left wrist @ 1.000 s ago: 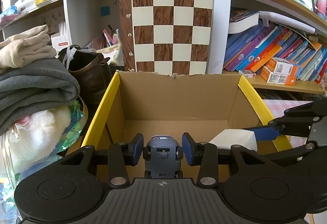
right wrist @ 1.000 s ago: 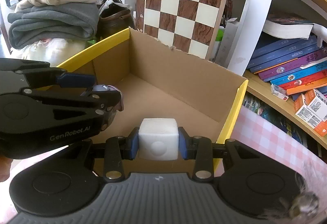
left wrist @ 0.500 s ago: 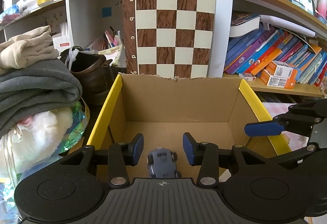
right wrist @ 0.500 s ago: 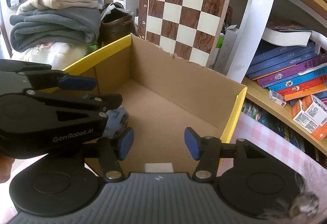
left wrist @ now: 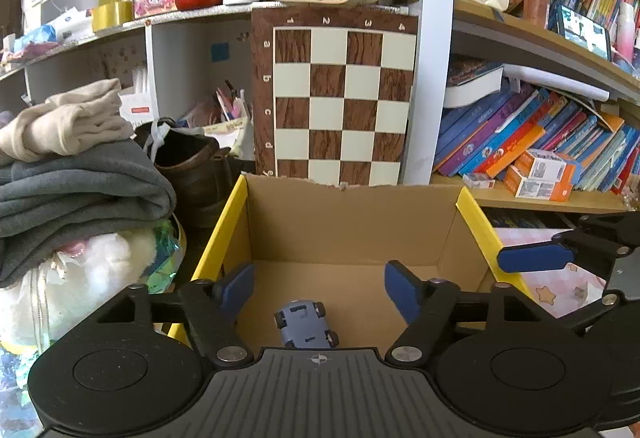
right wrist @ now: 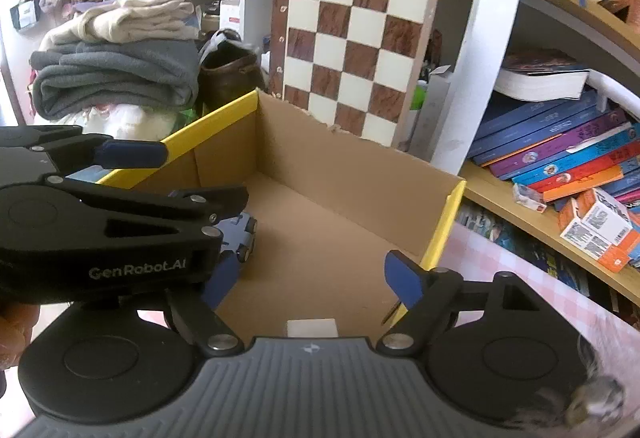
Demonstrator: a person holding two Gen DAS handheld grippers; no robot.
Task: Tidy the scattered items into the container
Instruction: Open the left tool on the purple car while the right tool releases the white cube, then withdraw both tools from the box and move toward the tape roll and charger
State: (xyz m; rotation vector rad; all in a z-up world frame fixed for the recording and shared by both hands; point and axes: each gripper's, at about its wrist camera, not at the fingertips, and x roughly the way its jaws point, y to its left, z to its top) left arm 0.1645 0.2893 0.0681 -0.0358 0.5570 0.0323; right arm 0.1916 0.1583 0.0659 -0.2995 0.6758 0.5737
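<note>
Jaws of the left gripper (left wrist: 319,288) and right gripper (right wrist: 314,280) have just been opening and stand wide, gripping nothing. Below them, a blue toy car (left wrist: 306,324) and a white cube (right wrist: 312,328) lie on the cardboard box (left wrist: 352,222) floor.

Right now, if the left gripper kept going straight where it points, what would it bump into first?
Probably the floor of the cardboard box, just past the little blue toy car lying upside down. The left gripper is open, angled down into the box; depth is hard to judge.
</note>
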